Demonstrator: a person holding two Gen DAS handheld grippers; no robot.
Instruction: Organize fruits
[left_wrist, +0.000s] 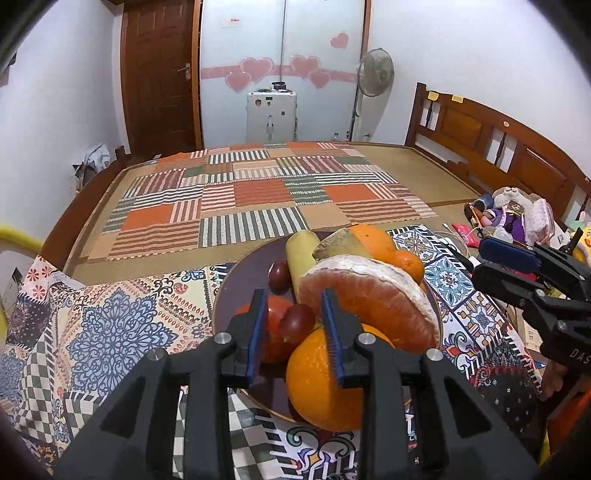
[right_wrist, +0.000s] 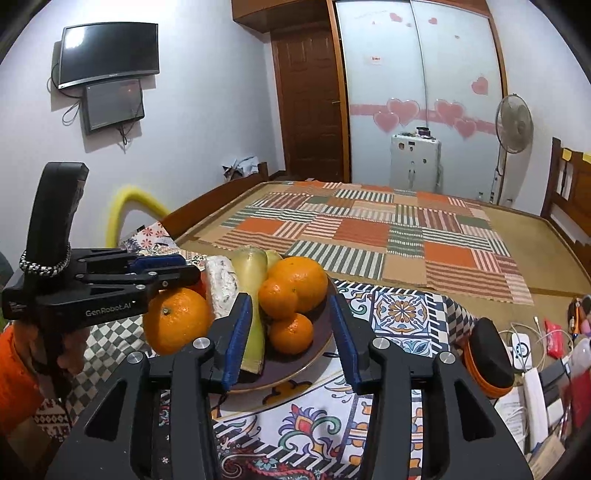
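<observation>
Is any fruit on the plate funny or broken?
Yes. The pomelo is peeled, its pink flesh bare, and it sits tilted on top of the other fruit on the plate. Nothing has spilled.

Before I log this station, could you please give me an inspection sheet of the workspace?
Surface: patterned cloth over the work area.
Job's things: dark plate piled with oranges, a peeled pomelo piece, grapes and a tomato.
Clutter: toys and packets at the right.
Grippers: left gripper open over the fruit; right gripper open, holding nothing.
Cables: white cables beside the cloth.
Surroundings: bed with striped patchwork mat, fan, wall screens.
</observation>
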